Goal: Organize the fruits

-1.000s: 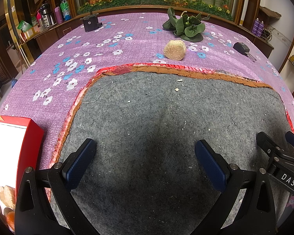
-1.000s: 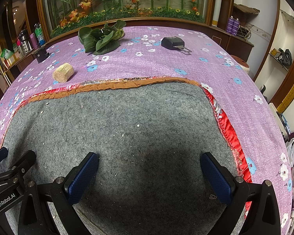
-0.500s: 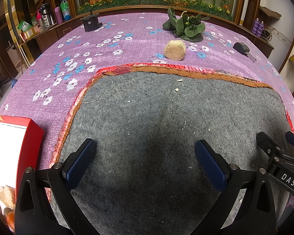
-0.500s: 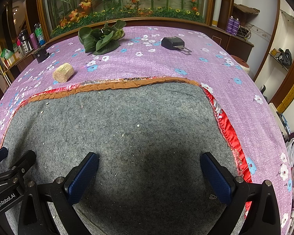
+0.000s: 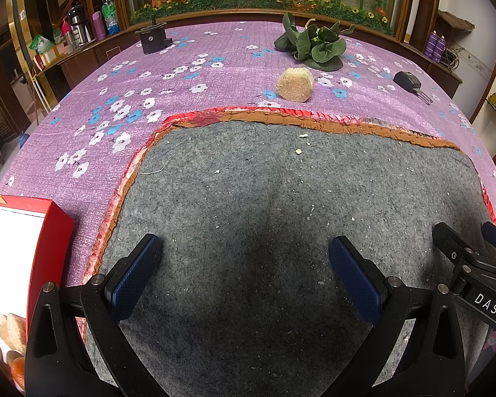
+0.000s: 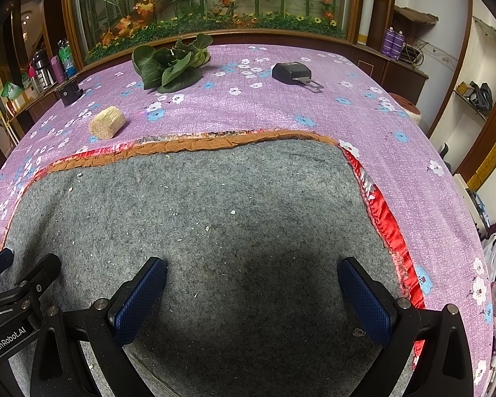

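My left gripper is open and empty, low over the grey felt mat. My right gripper is open and empty over the same mat. A red box with a white inside stands at the left edge of the left wrist view. Pale and orange fruit pieces show in its near end. Part of the right gripper shows at the right edge of the left wrist view, and part of the left gripper at the left edge of the right wrist view.
On the purple flowered cloth beyond the mat lie a tan straw-like roll, a bunch of green leaves, a black buckle and a small black block. A planter wall stands behind.
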A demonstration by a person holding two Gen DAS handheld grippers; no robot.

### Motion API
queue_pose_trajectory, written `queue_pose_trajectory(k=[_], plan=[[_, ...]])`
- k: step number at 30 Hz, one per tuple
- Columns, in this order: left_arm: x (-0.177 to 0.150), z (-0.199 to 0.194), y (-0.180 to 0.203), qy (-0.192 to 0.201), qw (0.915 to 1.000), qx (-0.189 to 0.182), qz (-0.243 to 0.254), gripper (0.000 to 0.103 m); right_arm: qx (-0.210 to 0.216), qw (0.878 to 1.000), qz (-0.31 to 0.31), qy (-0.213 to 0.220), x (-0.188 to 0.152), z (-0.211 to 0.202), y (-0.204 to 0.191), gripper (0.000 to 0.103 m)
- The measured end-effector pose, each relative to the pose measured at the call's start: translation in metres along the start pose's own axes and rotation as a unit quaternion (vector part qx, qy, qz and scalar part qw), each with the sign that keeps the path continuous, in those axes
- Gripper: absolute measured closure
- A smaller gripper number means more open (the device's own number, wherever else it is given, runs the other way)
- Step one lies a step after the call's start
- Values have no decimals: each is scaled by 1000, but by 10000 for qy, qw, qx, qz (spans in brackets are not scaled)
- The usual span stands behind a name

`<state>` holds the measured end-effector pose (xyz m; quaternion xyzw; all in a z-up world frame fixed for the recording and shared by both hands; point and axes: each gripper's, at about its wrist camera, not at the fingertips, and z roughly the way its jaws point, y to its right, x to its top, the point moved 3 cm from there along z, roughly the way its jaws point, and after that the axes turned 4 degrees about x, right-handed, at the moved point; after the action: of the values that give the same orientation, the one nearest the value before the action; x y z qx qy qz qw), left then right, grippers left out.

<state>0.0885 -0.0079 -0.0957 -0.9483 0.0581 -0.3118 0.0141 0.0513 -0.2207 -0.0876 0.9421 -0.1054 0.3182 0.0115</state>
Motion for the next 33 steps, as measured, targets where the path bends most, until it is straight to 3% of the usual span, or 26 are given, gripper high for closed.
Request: queue_pose_trajectory(k=[33], plan=[[0,0,0,0,10000,0,1,0,1,10000,-3,0,0,0,0,0]])
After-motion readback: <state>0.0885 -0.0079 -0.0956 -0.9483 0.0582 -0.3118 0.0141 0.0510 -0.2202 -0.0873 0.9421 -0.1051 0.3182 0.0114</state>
